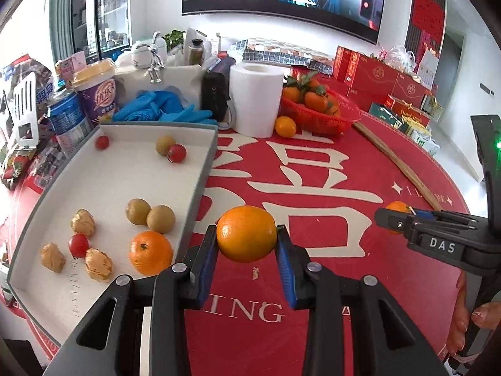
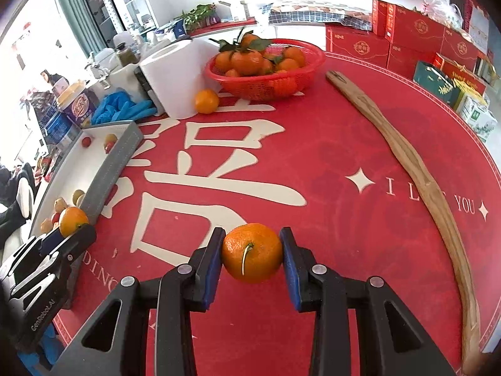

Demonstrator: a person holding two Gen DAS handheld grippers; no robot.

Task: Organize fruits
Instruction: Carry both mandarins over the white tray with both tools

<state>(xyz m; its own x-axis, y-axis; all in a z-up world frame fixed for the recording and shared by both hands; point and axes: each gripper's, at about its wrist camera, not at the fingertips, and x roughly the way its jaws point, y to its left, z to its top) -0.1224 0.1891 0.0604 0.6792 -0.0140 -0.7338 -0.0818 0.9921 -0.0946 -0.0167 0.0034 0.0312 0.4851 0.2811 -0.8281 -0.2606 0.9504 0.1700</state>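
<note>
Left wrist view: the left gripper (image 1: 246, 235) is pinching a smooth orange (image 1: 246, 233) above the red desk (image 1: 328, 275), beside the white tray (image 1: 205, 169), which is showing a mandarin (image 1: 151, 252), longans, cherry tomatoes and walnuts.

Right wrist view: the right gripper (image 2: 252, 258) is pinching a stemmed mandarin (image 2: 252, 257); the red basket (image 2: 266, 78) is holding leafy mandarins, and a loose orange (image 2: 206, 101) is lying near it.
</note>
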